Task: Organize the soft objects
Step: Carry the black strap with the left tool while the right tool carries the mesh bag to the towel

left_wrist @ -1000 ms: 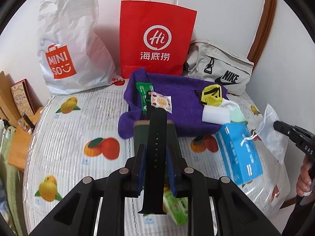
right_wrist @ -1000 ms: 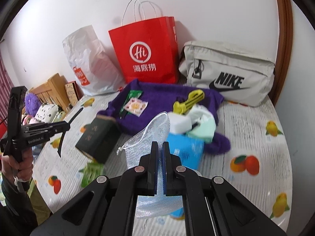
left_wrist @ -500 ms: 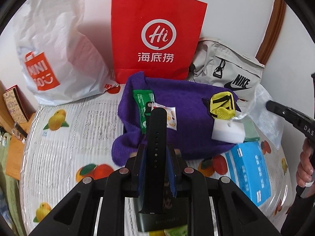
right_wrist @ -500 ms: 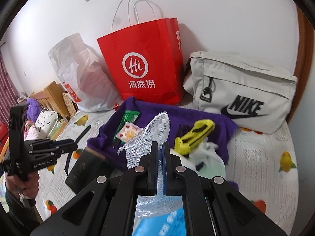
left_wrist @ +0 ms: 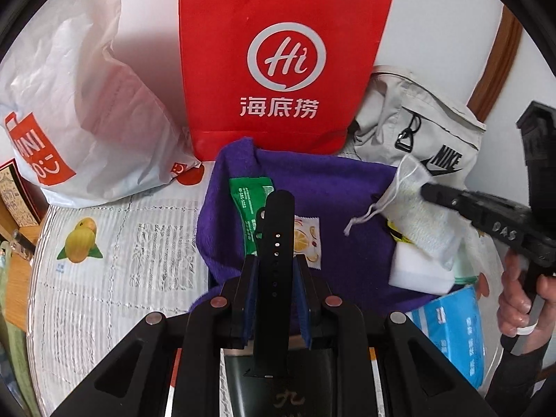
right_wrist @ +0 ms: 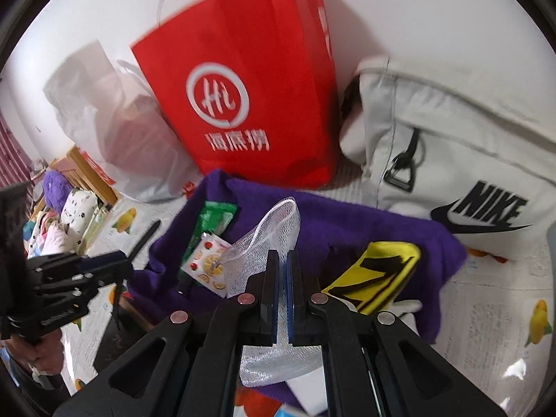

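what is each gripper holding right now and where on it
Left gripper: black perforated watch strap, clamped partway along its length. Right gripper: white mesh drawstring pouch, pinched through its middle.

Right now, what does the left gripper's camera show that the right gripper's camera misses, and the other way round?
Only the left view shows the black perforated watch strap as a clear band clamped in the left gripper, and the light blue tissue pack in full. Only the right view shows the yellow and black pouch plainly. Both show the red paper bag, purple towel, and white mesh drawstring pouch held by the right gripper.
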`<state>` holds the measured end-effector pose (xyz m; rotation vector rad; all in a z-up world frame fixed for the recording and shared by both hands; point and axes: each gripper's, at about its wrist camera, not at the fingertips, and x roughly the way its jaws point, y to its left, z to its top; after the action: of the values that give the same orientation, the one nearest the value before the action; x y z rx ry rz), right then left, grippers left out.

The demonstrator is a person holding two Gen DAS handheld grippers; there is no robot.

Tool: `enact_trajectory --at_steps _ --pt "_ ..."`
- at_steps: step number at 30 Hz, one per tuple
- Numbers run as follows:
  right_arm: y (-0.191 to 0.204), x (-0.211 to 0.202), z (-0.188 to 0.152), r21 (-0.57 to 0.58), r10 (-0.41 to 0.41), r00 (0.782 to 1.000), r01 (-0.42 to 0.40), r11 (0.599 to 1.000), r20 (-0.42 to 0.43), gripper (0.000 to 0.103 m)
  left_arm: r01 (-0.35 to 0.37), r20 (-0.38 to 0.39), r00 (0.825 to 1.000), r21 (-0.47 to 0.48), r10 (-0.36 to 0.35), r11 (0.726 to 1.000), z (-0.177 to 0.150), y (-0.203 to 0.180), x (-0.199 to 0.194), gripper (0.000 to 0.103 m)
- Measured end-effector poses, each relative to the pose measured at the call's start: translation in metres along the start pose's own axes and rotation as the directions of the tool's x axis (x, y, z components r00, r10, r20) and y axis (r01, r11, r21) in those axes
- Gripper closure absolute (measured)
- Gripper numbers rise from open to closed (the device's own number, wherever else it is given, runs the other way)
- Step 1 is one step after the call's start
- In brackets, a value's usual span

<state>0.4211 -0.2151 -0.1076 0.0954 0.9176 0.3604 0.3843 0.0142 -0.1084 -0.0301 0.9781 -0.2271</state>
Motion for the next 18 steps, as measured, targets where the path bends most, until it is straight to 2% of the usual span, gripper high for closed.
enact_trajectory --at_steps 6,10,13,15,17,18 --pt "-0.011 0.032 -0.005 0.013 -0.038 0.995 0.04 0.999 -0.087 0.097 -0.005 -0.025 1.0 -0.004 0.005 1.0 0.007 0.002 0.018 0.083" --pt "-0.021 0.04 -0.008 0.038 -0.039 0.993 0.043 0.998 -0.111 0.095 0.001 -0.042 0.999 -0.001 -0.001 1.0 0.013 -0.004 0.031 0.083" --pt "-0.024 0.041 -0.009 0.04 -0.024 0.992 0.03 0.999 -0.126 0.093 -0.012 -0.028 1.0 0.007 0.013 1.0 0.018 -0.009 0.036 0.083" --pt "-0.022 0.036 -0.008 0.025 -0.006 0.993 0.009 1.0 -0.114 0.084 -0.007 -0.032 0.999 0.004 0.007 1.0 0.022 -0.013 0.039 0.083" --pt "-0.02 0.028 -0.008 0.005 -0.011 0.996 0.012 1.0 -0.093 0.063 0.002 -0.033 0.999 0.004 -0.002 1.0 0.026 -0.016 0.044 0.083" --pt "-0.018 0.025 -0.007 -0.002 -0.016 0.997 0.016 1.0 -0.082 0.06 0.003 -0.034 0.999 0.007 -0.003 1.0 0.028 -0.018 0.046 0.083"
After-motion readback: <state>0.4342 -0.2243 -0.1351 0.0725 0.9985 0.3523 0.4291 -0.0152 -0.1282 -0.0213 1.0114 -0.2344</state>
